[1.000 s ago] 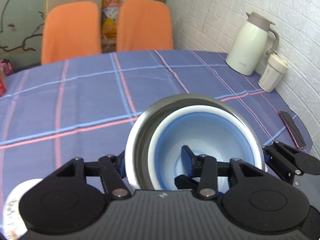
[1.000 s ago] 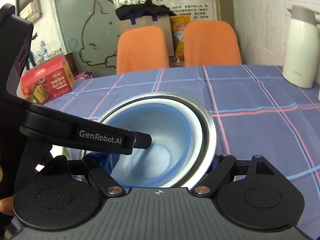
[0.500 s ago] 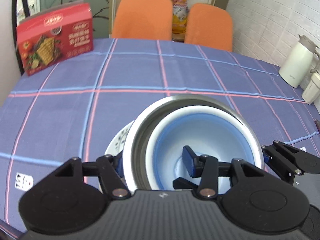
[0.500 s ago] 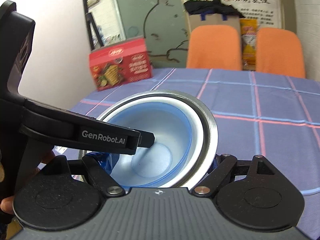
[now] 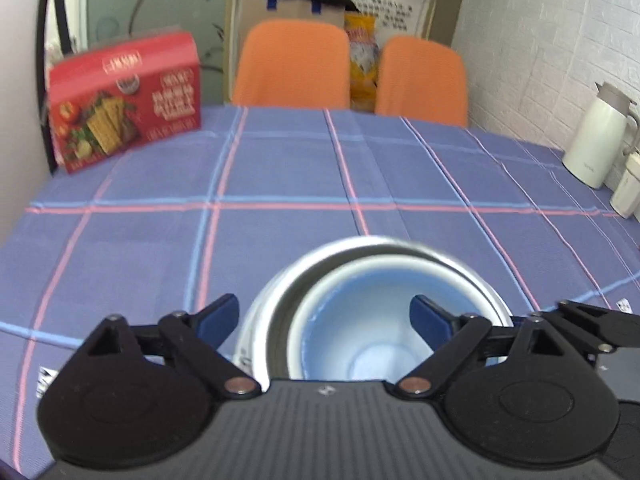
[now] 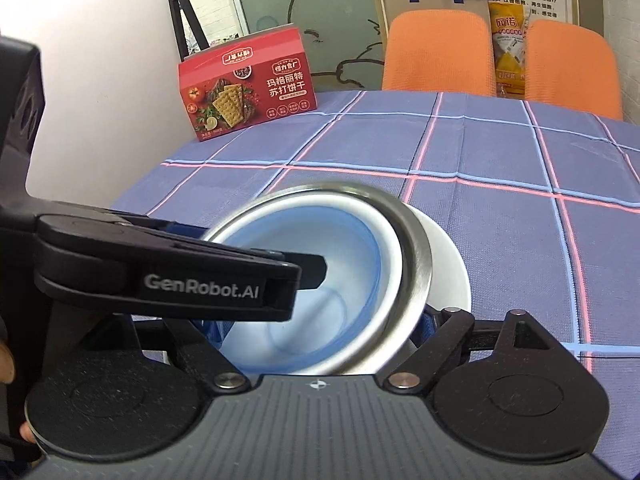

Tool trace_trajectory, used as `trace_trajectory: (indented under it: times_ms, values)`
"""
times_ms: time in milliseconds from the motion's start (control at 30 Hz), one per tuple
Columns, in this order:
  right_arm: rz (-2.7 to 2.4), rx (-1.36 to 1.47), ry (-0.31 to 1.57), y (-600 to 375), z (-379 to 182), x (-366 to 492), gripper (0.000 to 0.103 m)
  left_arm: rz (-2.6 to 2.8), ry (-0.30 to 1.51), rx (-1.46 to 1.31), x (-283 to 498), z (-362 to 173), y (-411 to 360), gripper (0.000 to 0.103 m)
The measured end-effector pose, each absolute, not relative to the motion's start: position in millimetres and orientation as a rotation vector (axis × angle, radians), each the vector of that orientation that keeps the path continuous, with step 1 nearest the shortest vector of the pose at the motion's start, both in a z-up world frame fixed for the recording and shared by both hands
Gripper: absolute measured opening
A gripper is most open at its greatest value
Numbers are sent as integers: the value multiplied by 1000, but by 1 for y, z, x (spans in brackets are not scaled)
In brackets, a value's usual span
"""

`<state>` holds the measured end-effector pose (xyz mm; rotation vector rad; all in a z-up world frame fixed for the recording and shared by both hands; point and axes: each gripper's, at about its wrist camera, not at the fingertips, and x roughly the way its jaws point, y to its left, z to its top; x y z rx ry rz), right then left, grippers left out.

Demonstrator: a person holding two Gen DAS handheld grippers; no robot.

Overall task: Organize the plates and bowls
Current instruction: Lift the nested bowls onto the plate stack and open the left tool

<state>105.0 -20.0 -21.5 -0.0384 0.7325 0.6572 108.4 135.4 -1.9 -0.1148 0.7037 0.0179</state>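
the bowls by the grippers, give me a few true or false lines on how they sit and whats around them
1. A blue-lined bowl is nested inside the steel bowl. True.
2. The steel bowl sits straight on the tablecloth with nothing under it. False: a white dish shows beneath its right edge.
3. The left gripper is clamped on the steel bowl's rim. False: its jaws are opening and stand wide, one finger outside the bowl and one over the inner bowl.
4. A red cracker box stands at the far left of the table. True.
5. Both chairs behind the table are blue. False: the chairs are orange.
6. A white thermos jug stands by the brick wall. True.
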Motion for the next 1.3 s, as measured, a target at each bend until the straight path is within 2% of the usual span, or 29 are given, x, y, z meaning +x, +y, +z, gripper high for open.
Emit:
trace_trajectory:
  times_ms: [267,533,700,1067,1300]
  values:
    - [558,18,616,-54,4,99,74,53,649,-166,106,17,140,97]
    - [473,111,580,-91,8,114,74,9,549,-159,113,38,95,100]
    - [403,206,476,-123,11,119,74,14,485,-194,103,47,70,100]
    - [346,230,486,-146,3,78,74,44,464,-93,39,41,47,100]
    - [328,174,502,-141,-17,36,75,35,480,-50,-13,14,41,100]
